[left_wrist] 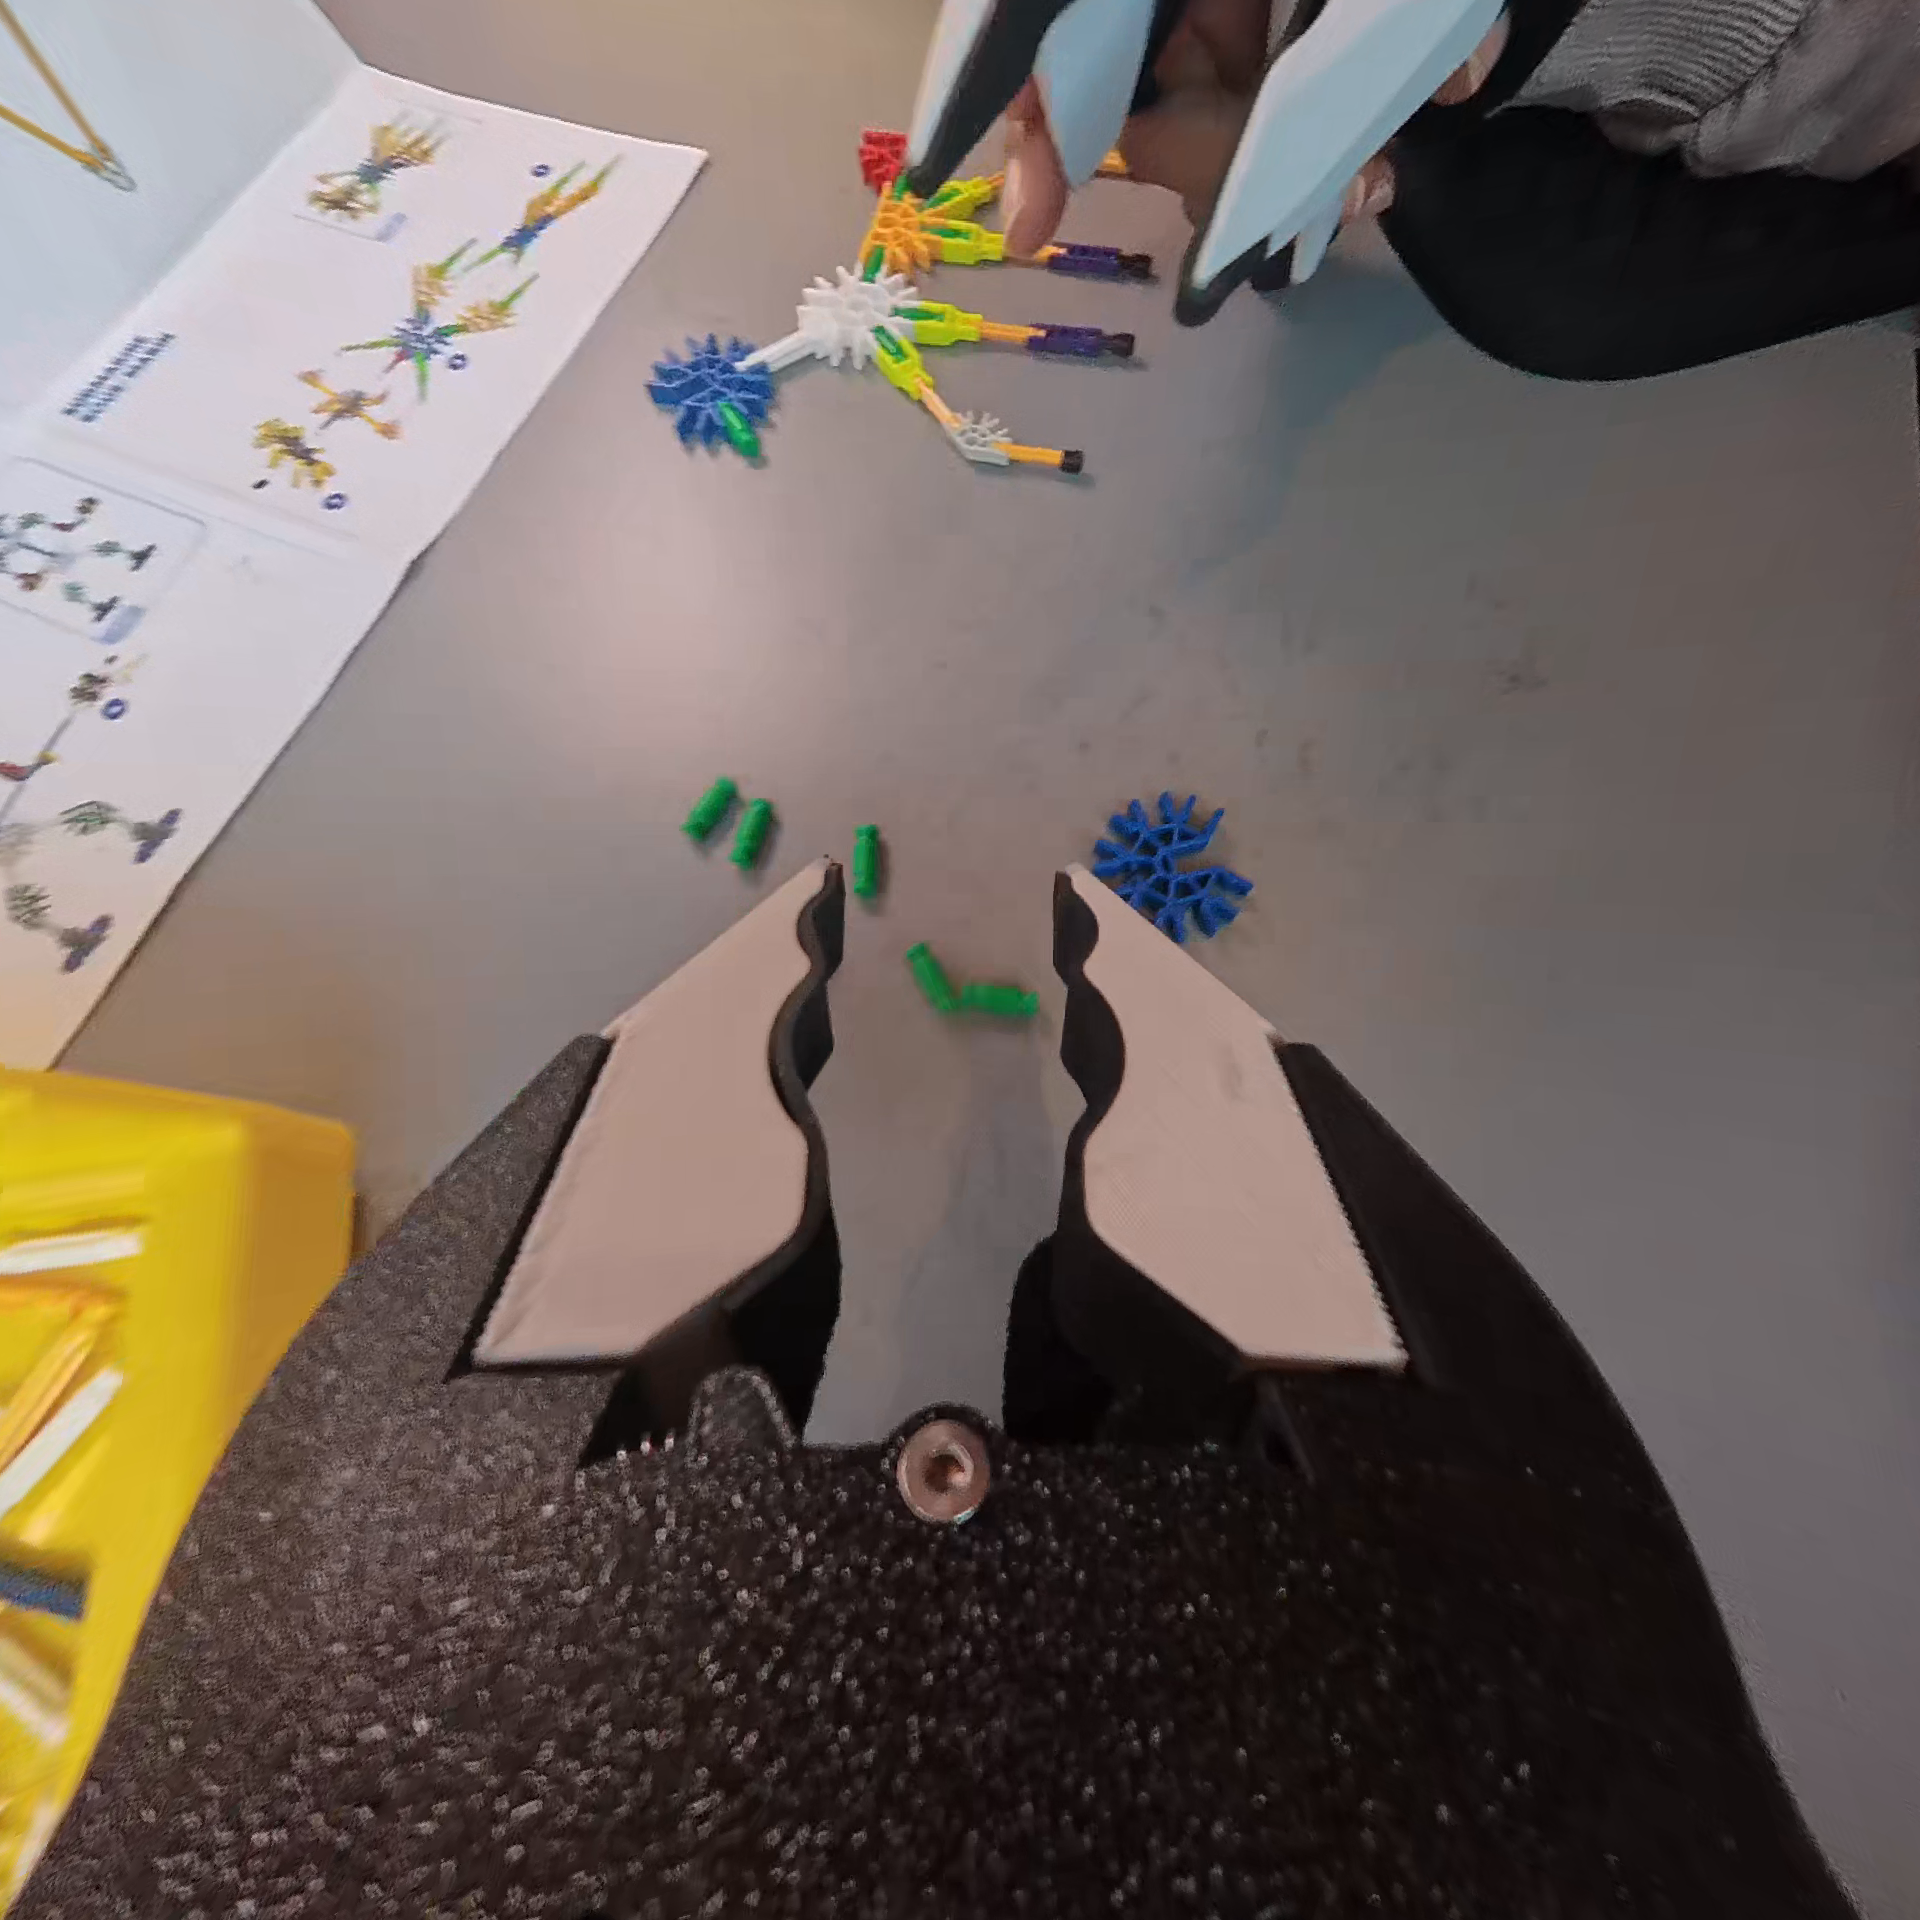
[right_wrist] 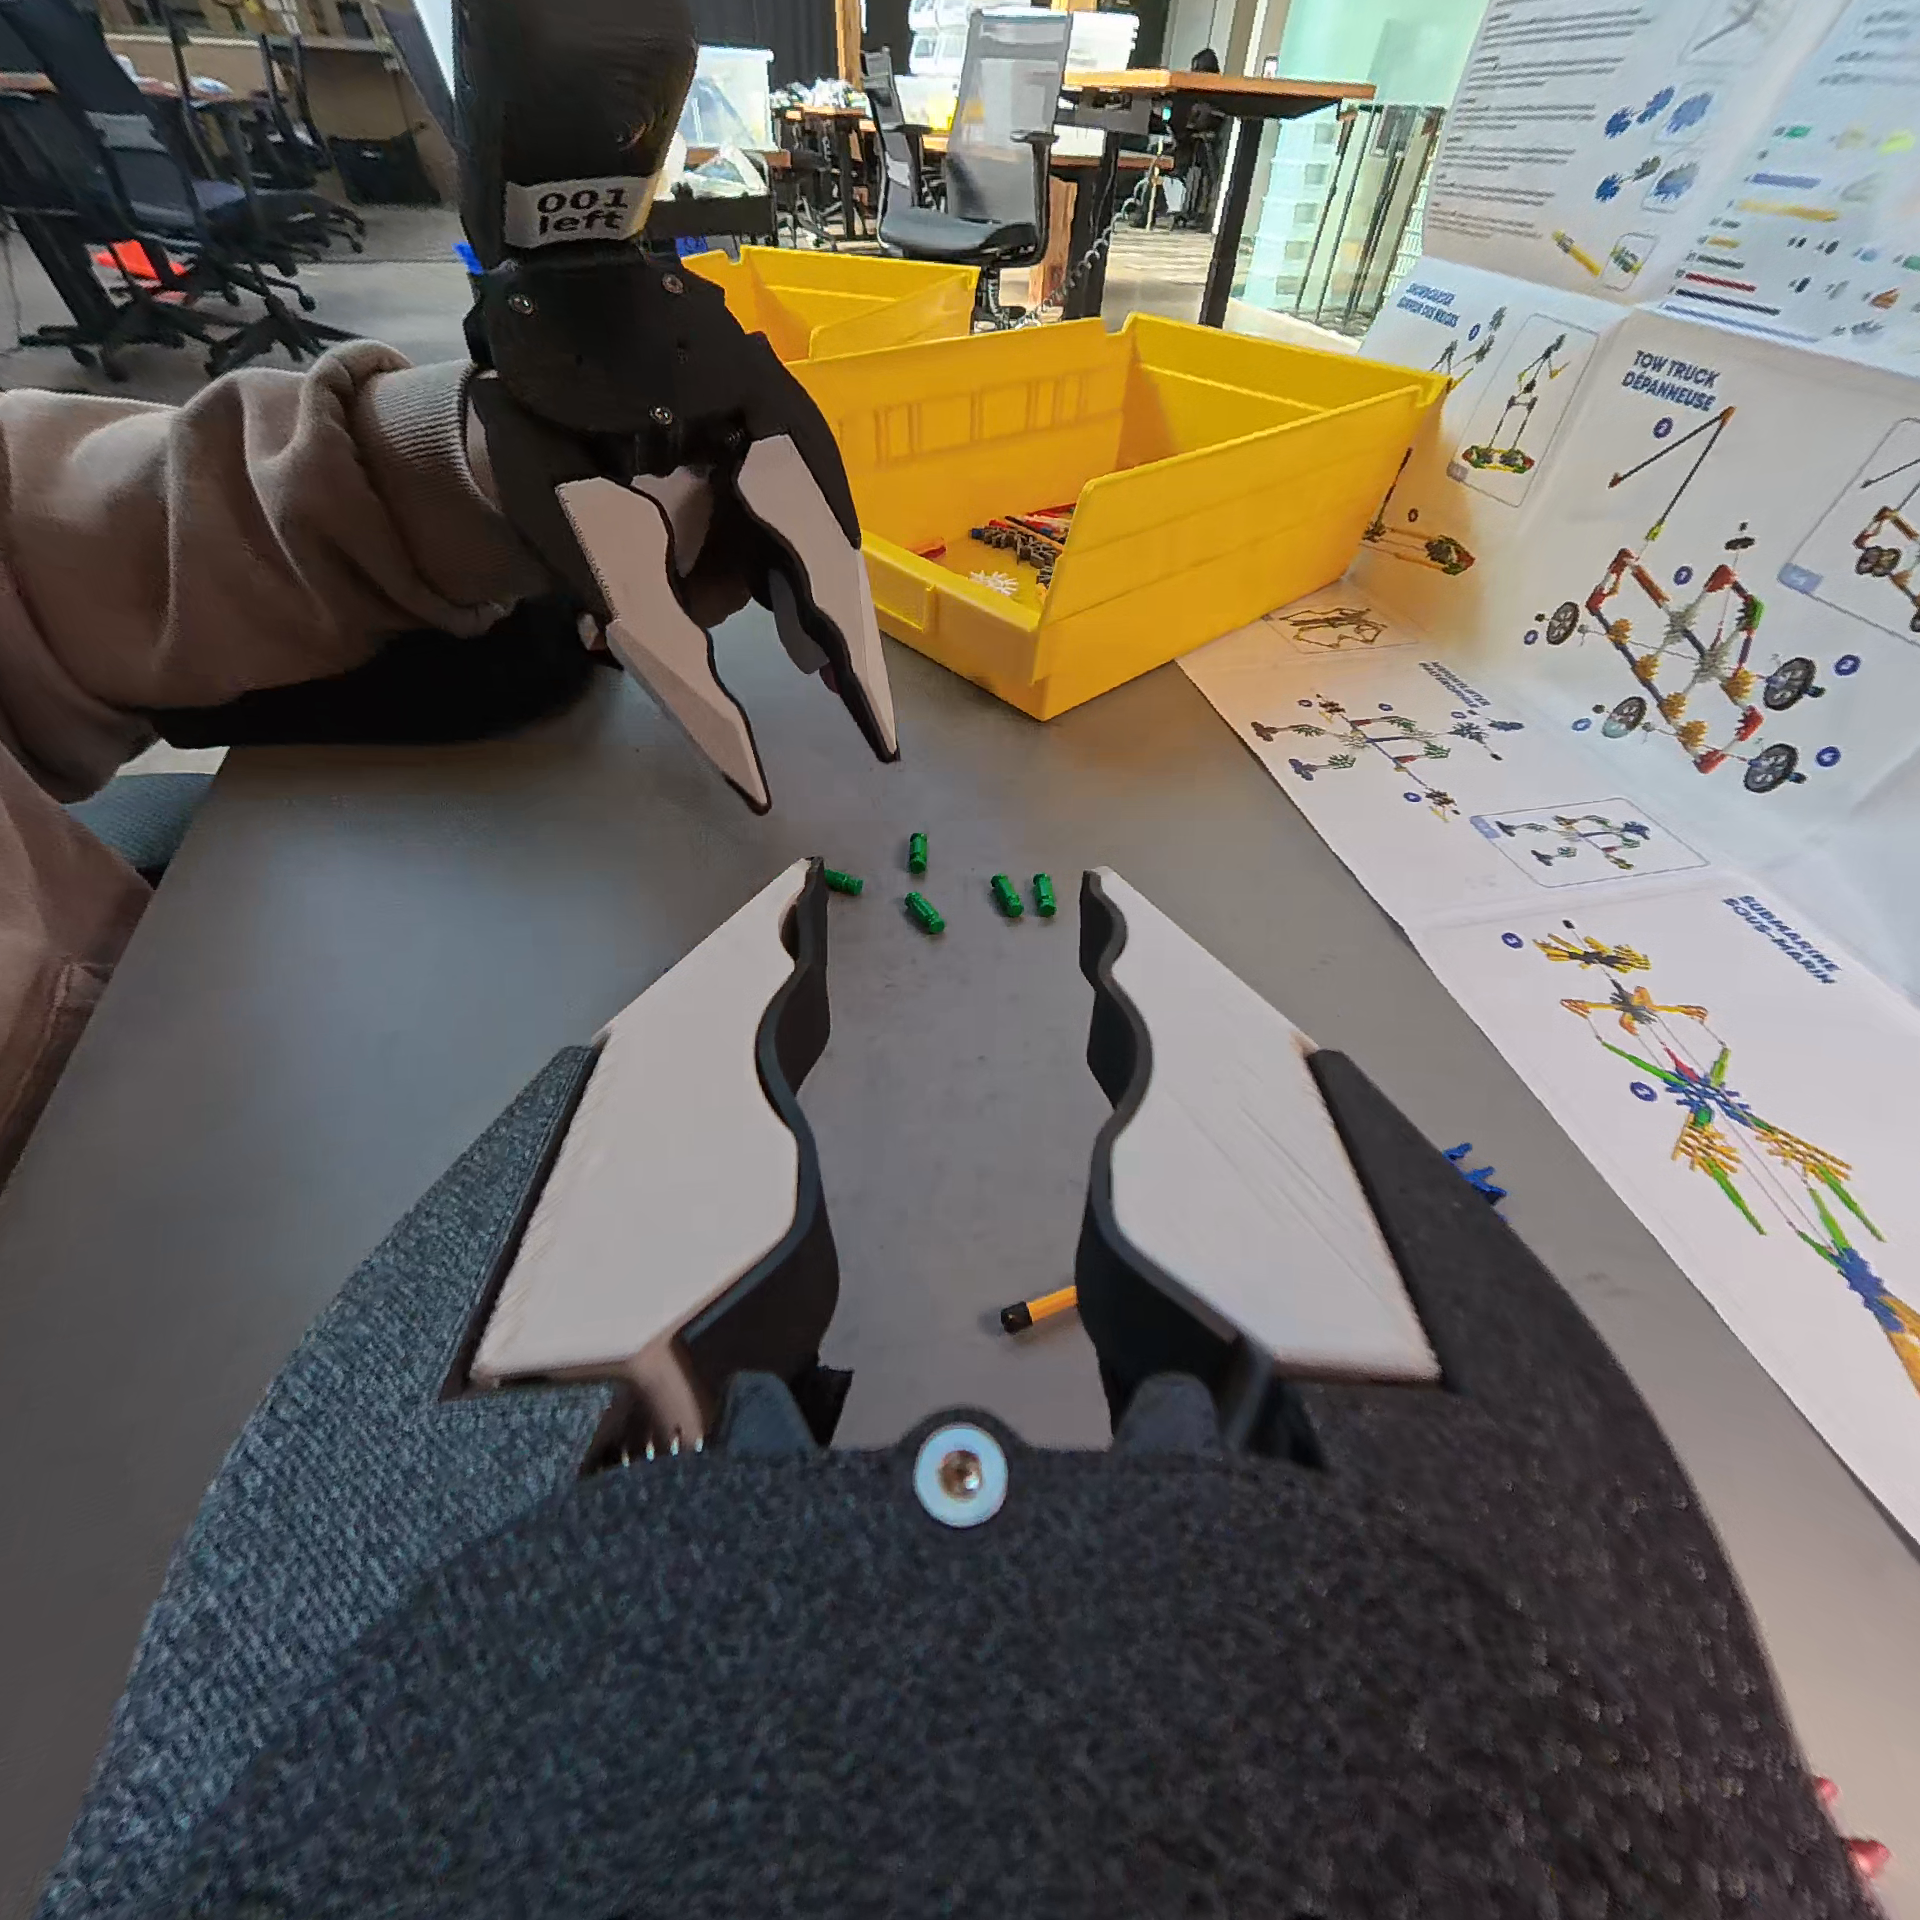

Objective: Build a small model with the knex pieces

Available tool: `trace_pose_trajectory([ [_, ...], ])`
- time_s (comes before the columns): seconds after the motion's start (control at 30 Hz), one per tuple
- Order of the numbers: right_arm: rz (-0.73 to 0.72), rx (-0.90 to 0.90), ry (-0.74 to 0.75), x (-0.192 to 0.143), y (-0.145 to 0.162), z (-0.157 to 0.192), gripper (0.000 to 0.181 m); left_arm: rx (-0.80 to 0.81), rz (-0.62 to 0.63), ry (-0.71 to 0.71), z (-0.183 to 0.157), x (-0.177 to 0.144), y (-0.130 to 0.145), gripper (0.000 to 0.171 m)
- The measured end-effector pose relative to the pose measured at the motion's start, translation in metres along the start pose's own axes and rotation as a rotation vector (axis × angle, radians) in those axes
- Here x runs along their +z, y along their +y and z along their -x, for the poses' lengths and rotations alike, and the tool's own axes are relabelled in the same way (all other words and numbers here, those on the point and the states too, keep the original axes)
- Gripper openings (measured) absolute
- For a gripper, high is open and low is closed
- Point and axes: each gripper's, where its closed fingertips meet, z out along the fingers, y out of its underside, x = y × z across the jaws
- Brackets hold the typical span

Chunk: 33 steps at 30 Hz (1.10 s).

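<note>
While both pairs of jaws stand released and empty, the green rods point(left_wrist: 864, 860) lie loose on the grey tabletop point(left_wrist: 1351, 727), just ahead of the left gripper point(left_wrist: 940, 883) in the middle of the left wrist view. One rod sits just beside its left tip, and two more touch end to end between the jaws. A blue connector point(left_wrist: 1172, 881) lies just beside the right tip.

We judge the rods easy to disturb: they are small and round, so a tip coming down off-centre could roll one away. The touching pair could also shift together, or the blue connector could be nudged.

The left wrist view alone shows the rod-and-connector assembly point(left_wrist: 862, 312) at upper centre. The right gripper point(left_wrist: 1055, 239) is over its far end there; we cannot tell whether they touch. It also shows the corner of a yellow bin point(left_wrist: 208, 1195) at lower left.

The right wrist view shows the right gripper point(right_wrist: 951, 878) close to the same rods, with the left gripper point(right_wrist: 821, 777) tilted down above them. It adds the bin's contents, a stray yellow rod point(right_wrist: 1039, 1309) and the instruction sheet point(right_wrist: 1558, 935) along the right edge.
</note>
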Motion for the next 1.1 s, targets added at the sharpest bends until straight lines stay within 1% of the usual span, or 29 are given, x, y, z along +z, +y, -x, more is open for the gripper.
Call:
trace_pose_trajectory([
  [0.07, -0.008, 0.010, 0.007, -0.003, -0.001, -0.002, 0.047, 0.020, -0.002, 0.020, 0.008, -0.014, 0.011, 0.038],
  [0.13, -0.004, 0.010, 0.012, -0.004, 0.000, -0.002, 0.048, 0.013, 0.022, 0.088, 0.004, -0.023, 0.025, 0.034],
  [0.2, 0.002, 0.005, 0.010, -0.004, 0.001, -0.001, 0.048, -0.002, 0.034, 0.147, -0.005, -0.024, 0.032, 0.031],
  [0.27, 0.011, 0.004, 0.005, -0.003, 0.003, 0.000, 0.048, 0.026, 0.056, 0.179, -0.016, -0.019, 0.034, 0.024],
  [0.37, 0.014, 0.002, 0.005, -0.002, 0.003, 0.000, 0.047, 0.086, 0.113, 0.142, -0.020, -0.006, 0.039, 0.023],
  [0.47, 0.011, 0.003, 0.007, -0.004, 0.003, 0.000, 0.047, 0.067, 0.149, 0.079, -0.011, 0.005, 0.043, 0.022],
  [0.53, 0.012, 0.003, 0.007, -0.004, 0.003, 0.000, 0.047, 0.054, 0.151, 0.109, -0.016, 0.007, 0.044, 0.021],
  [0.63, 0.017, -0.003, 0.005, -0.003, 0.004, 0.001, 0.047, 0.091, 0.131, 0.124, -0.023, 0.006, 0.038, 0.015],
  [0.83, 0.030, -0.015, 0.000, -0.001, 0.005, 0.003, 0.047, 0.063, 0.160, 0.110, -0.023, 0.014, 0.042, 0.017],
  [1.0, 0.032, -0.020, -0.001, -0.002, 0.006, 0.004, 0.047, 0.029, 0.148, 0.107, -0.022, 0.019, 0.039, 0.022],
  [1.1, 0.034, -0.021, -0.003, -0.002, 0.006, 0.004, 0.047, 0.019, 0.142, 0.100, -0.021, 0.021, 0.037, 0.022],
])
